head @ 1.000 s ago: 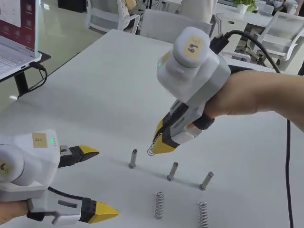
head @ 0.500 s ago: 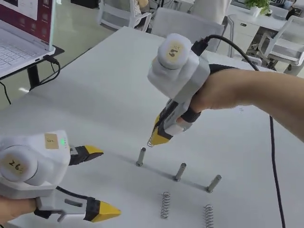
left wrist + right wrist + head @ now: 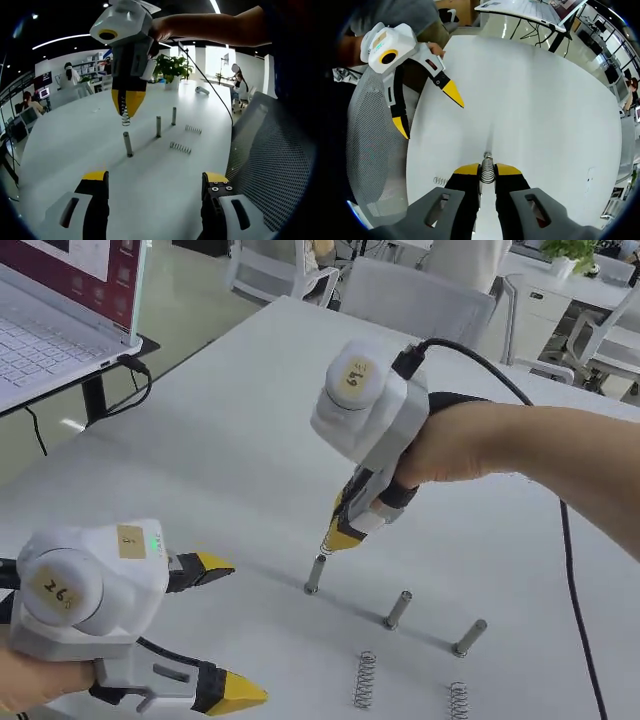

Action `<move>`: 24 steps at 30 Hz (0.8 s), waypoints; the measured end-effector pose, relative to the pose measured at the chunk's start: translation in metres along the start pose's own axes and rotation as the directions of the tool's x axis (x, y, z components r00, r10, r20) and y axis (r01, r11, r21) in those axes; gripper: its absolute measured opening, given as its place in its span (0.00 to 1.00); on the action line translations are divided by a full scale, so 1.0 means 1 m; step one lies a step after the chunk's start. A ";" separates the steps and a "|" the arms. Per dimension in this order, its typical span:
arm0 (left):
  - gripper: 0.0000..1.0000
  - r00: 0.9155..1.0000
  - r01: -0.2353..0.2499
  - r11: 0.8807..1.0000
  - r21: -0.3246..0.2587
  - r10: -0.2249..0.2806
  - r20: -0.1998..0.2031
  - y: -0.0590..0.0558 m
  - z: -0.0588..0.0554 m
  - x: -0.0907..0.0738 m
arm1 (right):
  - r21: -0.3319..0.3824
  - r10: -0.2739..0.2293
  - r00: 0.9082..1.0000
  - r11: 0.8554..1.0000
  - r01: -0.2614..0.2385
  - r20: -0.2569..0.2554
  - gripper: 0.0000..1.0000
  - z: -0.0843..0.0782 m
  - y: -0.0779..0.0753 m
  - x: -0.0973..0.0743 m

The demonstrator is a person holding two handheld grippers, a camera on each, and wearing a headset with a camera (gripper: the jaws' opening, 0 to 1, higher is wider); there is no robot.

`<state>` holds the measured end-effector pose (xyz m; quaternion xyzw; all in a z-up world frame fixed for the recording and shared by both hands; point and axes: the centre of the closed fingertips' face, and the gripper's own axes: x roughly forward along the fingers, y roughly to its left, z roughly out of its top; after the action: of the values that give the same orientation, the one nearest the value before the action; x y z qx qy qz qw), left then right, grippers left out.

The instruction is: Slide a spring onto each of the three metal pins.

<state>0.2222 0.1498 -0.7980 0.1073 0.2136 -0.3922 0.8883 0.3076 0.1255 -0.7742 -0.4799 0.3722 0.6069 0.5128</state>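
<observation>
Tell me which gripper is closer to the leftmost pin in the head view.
Right. The right gripper hangs just above the leftmost pin, holding a spring over it; the left gripper sits open, off to its left.

The right gripper (image 3: 338,541), clamped on the spring (image 3: 125,118), has moved from the 2 o'clock side of the leftmost pin (image 3: 314,576) to directly over it. The spring's lower end now hangs at 12 o'clock, just above the pin's top.
</observation>
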 end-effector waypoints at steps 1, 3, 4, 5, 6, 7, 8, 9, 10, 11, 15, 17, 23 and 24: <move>0.73 1.000 0.001 1.000 -0.001 -0.001 0.002 -0.001 0.001 0.000 | -0.002 0.001 1.000 1.000 -0.001 -0.004 0.08 -0.001 -0.001 0.002; 0.72 1.000 0.001 1.000 -0.001 -0.001 0.004 0.000 0.002 0.001 | -0.004 0.003 1.000 1.000 -0.003 -0.005 0.08 0.000 -0.002 0.004; 0.72 1.000 0.002 1.000 -0.002 -0.002 0.005 0.000 0.002 0.002 | -0.001 0.005 1.000 1.000 -0.005 -0.004 0.08 0.000 -0.002 0.004; 0.72 1.000 0.003 1.000 -0.002 -0.003 0.004 0.001 0.002 0.002 | 0.002 0.009 1.000 1.000 -0.009 -0.003 0.08 0.001 -0.001 0.005; 0.72 1.000 0.003 1.000 0.000 -0.003 0.002 0.001 0.002 0.002 | -0.003 0.011 1.000 1.000 -0.011 -0.003 0.08 0.002 -0.001 0.005; 0.72 1.000 0.004 1.000 -0.001 -0.004 0.003 0.001 0.002 0.002 | -0.005 0.014 1.000 1.000 -0.014 -0.004 0.08 0.002 0.000 0.006; 0.72 1.000 0.004 1.000 -0.002 -0.004 0.004 0.001 0.002 0.002 | -0.007 0.018 1.000 1.000 -0.018 -0.005 0.08 0.002 0.001 0.007; 0.71 1.000 0.003 1.000 -0.002 -0.003 0.004 0.001 0.002 0.002 | -0.006 0.021 1.000 1.000 -0.021 -0.006 0.08 0.002 0.001 0.008; 0.71 1.000 0.002 1.000 -0.002 -0.002 0.004 0.001 0.002 0.002 | -0.007 0.020 1.000 1.000 -0.020 -0.009 0.08 0.002 0.001 0.009; 0.71 1.000 0.003 1.000 -0.006 -0.003 0.005 0.001 0.001 0.001 | -0.009 0.018 1.000 1.000 -0.018 -0.014 0.08 0.000 0.001 0.010; 0.71 1.000 0.003 1.000 -0.011 -0.003 0.007 0.000 0.000 0.001 | -0.004 0.023 0.999 1.000 -0.023 -0.025 0.08 -0.003 0.003 0.012; 0.70 1.000 0.004 1.000 -0.013 -0.004 0.007 -0.001 0.000 0.001 | -0.003 0.024 1.000 1.000 -0.025 -0.019 0.08 -0.002 0.004 0.012; 0.70 1.000 0.010 1.000 -0.018 -0.009 0.007 -0.002 -0.001 0.001 | -0.002 0.031 0.999 1.000 -0.031 -0.022 0.08 0.000 0.003 0.015; 0.70 1.000 0.009 1.000 -0.018 -0.009 0.009 -0.002 0.000 0.001 | 0.000 0.034 0.999 0.999 -0.034 -0.022 0.08 0.000 0.004 0.016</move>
<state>0.2213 0.1479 -0.7990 0.0965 0.2138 -0.3945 0.8885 0.3036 0.1292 -0.7892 -0.4801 0.3859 0.6103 0.4980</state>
